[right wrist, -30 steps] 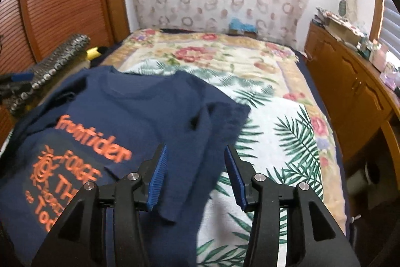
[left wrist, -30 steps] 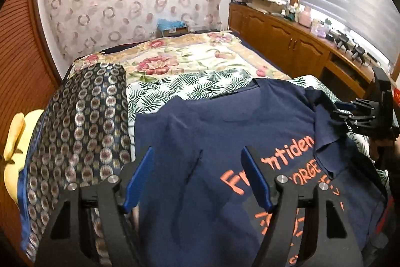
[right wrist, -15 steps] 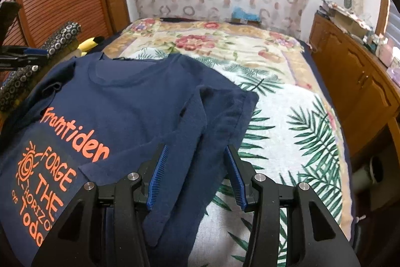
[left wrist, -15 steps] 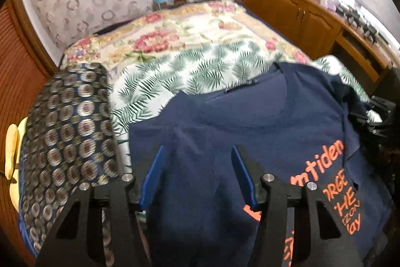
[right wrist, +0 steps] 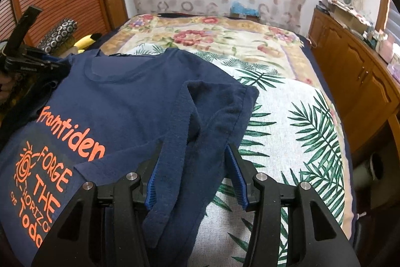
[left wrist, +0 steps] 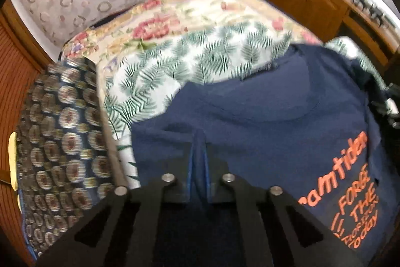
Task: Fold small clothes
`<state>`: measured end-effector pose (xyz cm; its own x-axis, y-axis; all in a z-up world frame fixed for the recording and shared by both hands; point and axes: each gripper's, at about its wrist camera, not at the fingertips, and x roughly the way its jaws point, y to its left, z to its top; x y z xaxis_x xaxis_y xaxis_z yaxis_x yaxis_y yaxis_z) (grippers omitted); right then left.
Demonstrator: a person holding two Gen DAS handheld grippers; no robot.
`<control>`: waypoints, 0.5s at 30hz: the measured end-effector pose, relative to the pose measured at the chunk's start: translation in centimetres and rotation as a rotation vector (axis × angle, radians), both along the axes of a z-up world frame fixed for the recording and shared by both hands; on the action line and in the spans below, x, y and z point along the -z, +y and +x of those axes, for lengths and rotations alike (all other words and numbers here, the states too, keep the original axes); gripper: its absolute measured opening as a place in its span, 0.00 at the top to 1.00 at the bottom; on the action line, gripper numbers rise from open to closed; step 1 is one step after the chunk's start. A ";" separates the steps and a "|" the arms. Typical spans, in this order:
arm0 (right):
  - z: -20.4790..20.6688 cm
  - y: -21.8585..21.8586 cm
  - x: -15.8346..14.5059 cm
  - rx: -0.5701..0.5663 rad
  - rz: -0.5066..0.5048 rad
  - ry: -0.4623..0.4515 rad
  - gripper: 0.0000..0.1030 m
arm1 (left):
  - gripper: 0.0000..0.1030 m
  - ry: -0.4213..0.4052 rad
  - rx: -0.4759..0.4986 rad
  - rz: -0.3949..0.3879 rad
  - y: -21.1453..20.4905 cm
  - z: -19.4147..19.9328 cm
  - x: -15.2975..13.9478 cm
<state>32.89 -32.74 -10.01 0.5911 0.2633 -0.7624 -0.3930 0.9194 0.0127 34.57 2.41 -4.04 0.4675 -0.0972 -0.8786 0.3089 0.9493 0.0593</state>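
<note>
A navy t-shirt [left wrist: 275, 111] with orange print lies face up on the bed; it also shows in the right wrist view [right wrist: 125, 96]. My left gripper [left wrist: 198, 142] is shut on a pinched fold of the shirt's left sleeve area. My right gripper [right wrist: 193, 159] is open, its blue pads on either side of the shirt's bunched right sleeve [right wrist: 212, 111]. The left gripper also appears at the far left of the right wrist view [right wrist: 37, 61], at the shirt's shoulder.
The bed carries a palm-leaf sheet [right wrist: 287, 131] and a floral blanket [right wrist: 200, 34]. A circle-patterned cloth [left wrist: 62, 129] lies left of the shirt. Wooden cabinets [right wrist: 355, 71] run along the right side. A yellow plush [right wrist: 87, 40] sits by the left wall.
My left gripper has closed on the shirt fabric near the left sleeve. My right gripper has moved forward over the right sleeve and stays open.
</note>
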 end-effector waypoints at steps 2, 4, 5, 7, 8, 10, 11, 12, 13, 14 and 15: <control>0.0 0.0 0.0 0.001 -0.001 0.000 0.52 | 0.97 -0.057 -0.039 -0.031 1.4 -0.5 -2.0; 0.1 0.0 0.0 0.001 0.001 0.000 0.52 | 0.97 -0.112 -0.075 -0.059 2.9 -1.0 -3.8; 0.1 0.0 0.0 0.002 0.003 0.001 0.52 | 0.98 -0.157 -0.102 -0.070 4.0 -1.5 -5.0; 0.1 -0.1 0.0 0.001 0.002 0.001 0.52 | 0.98 -0.204 -0.129 -0.083 5.3 -2.1 -6.4; 0.1 -0.1 0.0 0.002 0.002 0.001 0.52 | 0.98 -0.222 -0.139 -0.100 6.0 -2.6 -6.8; 0.1 -0.1 0.0 0.001 0.010 0.003 0.52 | 0.98 -0.241 -0.159 -0.114 7.0 -3.0 -7.2; 0.1 -0.2 0.0 0.000 0.014 0.002 0.52 | 0.98 -0.254 -0.174 -0.120 7.6 -3.4 -7.4; 0.0 -0.3 -0.1 -0.002 0.022 -0.003 0.52 | 0.98 -0.262 -0.179 -0.125 7.8 -3.6 -7.4; -0.1 -0.3 -0.2 -0.004 0.020 -0.011 0.52 | 0.98 -0.267 -0.182 -0.131 8.1 -3.8 -7.5; -0.2 -0.4 -0.3 -0.006 0.006 -0.021 0.52 | 0.98 -0.269 -0.183 -0.133 8.2 -4.1 -7.4; -0.4 -0.2 -0.5 -0.012 -0.012 -0.029 0.53 | 0.98 -0.271 -0.186 -0.134 8.3 -4.0 -7.2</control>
